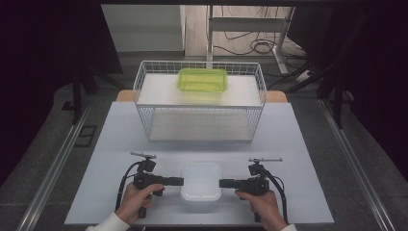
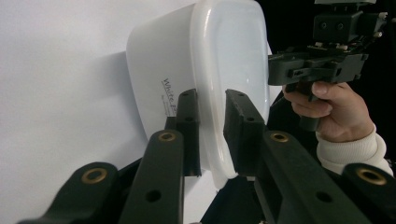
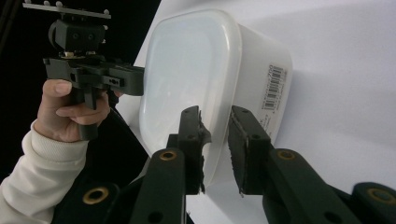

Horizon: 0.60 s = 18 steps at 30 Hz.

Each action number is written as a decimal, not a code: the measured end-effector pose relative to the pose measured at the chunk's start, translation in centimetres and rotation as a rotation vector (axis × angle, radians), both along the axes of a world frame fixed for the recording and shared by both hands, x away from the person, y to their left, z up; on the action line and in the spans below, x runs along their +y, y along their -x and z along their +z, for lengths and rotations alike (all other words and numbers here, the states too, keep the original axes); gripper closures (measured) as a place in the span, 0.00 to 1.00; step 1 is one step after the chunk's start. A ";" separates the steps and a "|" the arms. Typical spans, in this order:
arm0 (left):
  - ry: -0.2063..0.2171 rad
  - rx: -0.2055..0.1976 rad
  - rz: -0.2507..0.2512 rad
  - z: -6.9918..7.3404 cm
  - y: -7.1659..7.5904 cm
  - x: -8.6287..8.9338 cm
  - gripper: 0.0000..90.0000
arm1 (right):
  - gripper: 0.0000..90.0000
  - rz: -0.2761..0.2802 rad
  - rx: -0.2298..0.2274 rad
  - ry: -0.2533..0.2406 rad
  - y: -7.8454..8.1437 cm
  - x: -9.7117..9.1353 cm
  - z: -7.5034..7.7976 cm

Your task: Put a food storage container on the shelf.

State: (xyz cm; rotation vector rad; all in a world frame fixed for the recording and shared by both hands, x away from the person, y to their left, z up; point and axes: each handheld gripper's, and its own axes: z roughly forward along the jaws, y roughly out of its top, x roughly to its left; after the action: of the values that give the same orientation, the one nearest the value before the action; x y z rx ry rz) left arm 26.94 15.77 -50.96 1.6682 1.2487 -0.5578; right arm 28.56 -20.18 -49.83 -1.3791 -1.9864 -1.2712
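A: Where does the white, rounded-square plastic container (image 1: 201,180) sit?

B: On the white surface (image 1: 110,144), directly between the two sets of fingers. The left gripper (image 1: 179,181) takes its left rim, the right gripper (image 1: 223,183) its right rim, each with narrow fingers pinching the lip

A: What could go wrong from here?

B: I judge the lip thin and slick. If one hand lifts sooner, the container tilts and the rim slides out from between the fingers (image 2: 243,126)

A: What does one view add?

B: The left gripper view shows printed lettering on the wall beside its fingers; the right gripper view shows a barcode label (image 3: 272,86) past its fingers (image 3: 247,140). The high view alone gives the white wire rack (image 1: 199,103) with the green-lidded box (image 1: 202,80), well beyond both fingertips
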 end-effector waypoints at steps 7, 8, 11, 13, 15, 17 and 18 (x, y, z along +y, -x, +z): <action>-0.021 -0.031 0.004 0.4 0.2 -0.1 0.88 | 0.87 0.006 -0.041 0.006 0.2 0.0 0.6; -0.026 -0.036 0.002 0.4 0.2 -0.1 0.89 | 0.88 0.009 -0.042 0.007 0.2 0.0 0.7; -0.031 -0.046 0.000 0.6 0.3 -0.2 0.88 | 0.88 0.010 -0.055 0.013 0.2 0.0 0.7; -0.030 -0.053 -0.005 0.7 0.3 -0.2 0.89 | 0.88 0.011 -0.059 0.015 0.2 -0.1 0.8; -0.033 -0.063 -0.008 0.9 0.4 -0.2 0.89 | 0.88 0.013 -0.063 0.018 0.3 -0.1 0.8; -0.034 -0.066 -0.010 0.9 0.4 -0.2 0.89 | 0.88 0.011 -0.067 0.017 0.3 -0.1 0.9; -0.034 -0.067 -0.011 0.9 0.4 -0.2 0.89 | 0.88 0.011 -0.069 0.018 0.3 -0.1 0.9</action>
State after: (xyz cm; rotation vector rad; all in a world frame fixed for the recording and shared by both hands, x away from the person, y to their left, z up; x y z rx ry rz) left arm 26.53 15.55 -50.03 1.7090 1.2077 -0.4856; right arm 28.28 -20.28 -48.93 -1.3475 -2.0532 -1.3157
